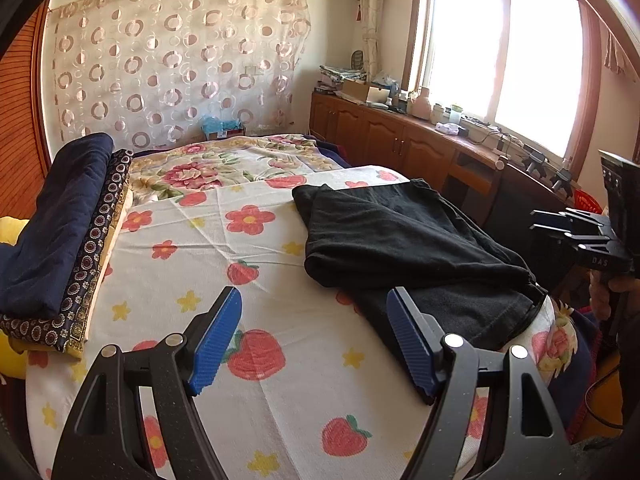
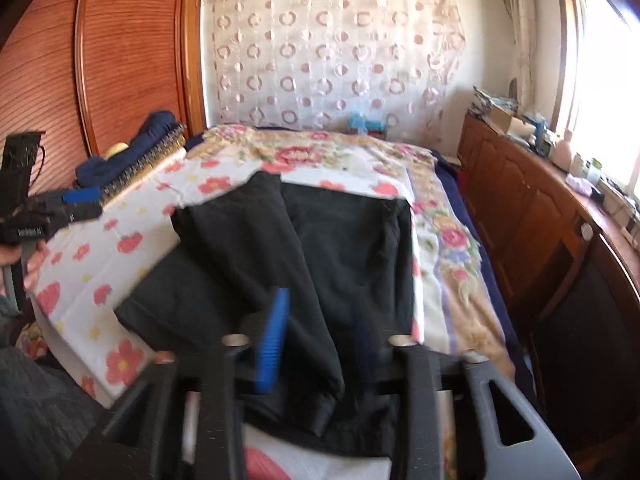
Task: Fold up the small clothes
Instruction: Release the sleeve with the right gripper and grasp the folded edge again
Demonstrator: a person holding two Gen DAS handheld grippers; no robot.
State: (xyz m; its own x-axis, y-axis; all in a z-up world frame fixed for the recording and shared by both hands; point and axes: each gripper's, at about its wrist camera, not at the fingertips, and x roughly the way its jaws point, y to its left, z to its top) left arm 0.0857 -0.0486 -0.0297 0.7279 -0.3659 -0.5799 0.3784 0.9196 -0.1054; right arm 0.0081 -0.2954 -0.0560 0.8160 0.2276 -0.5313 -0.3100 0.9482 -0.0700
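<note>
- Left wrist view: the left gripper (image 1: 314, 336) hangs over the near part of the strawberry-and-flower sheet (image 1: 224, 248) that covers the bed; its jaws stand wide, with only bare sheet between the blue pads (image 1: 216, 344); the right-hand pad lies just beside the near hem of the black garment (image 1: 400, 236), apart from it as far as can be seen.
- The black garment lies on the sheet toward the bed's right edge, partly folded, with an upper layer doubled over a lower one; its near corner hangs at that edge.
- At the bed's left edge a folded navy cloth (image 1: 52, 224) rests on a patterned navy-and-gold cloth (image 1: 94, 248); beyond the sheet, toward the far end of the bed, a rose-print blanket (image 1: 208, 168) is spread.
- At the right edge of this view the right gripper (image 1: 560, 220) is held off the side of the bed by a hand (image 1: 612, 292); its fingers point toward the garment.
- Right wrist view: blurred; the right gripper (image 2: 320, 340) is over the near edge of the black garment (image 2: 320, 240); its jaws stand partly apart, with black fabric lying between and beneath them; the pads do not press on it as far as the blur allows.
- The left gripper (image 2: 80, 200) shows at the left of this view, held by a hand (image 2: 24, 264) at the sheet's left side.
- A wooden cabinet (image 1: 400, 140) with clutter on top runs along the wall under the window (image 1: 500, 52); a circle-patterned curtain (image 1: 172, 64) hangs behind the bed.
</note>
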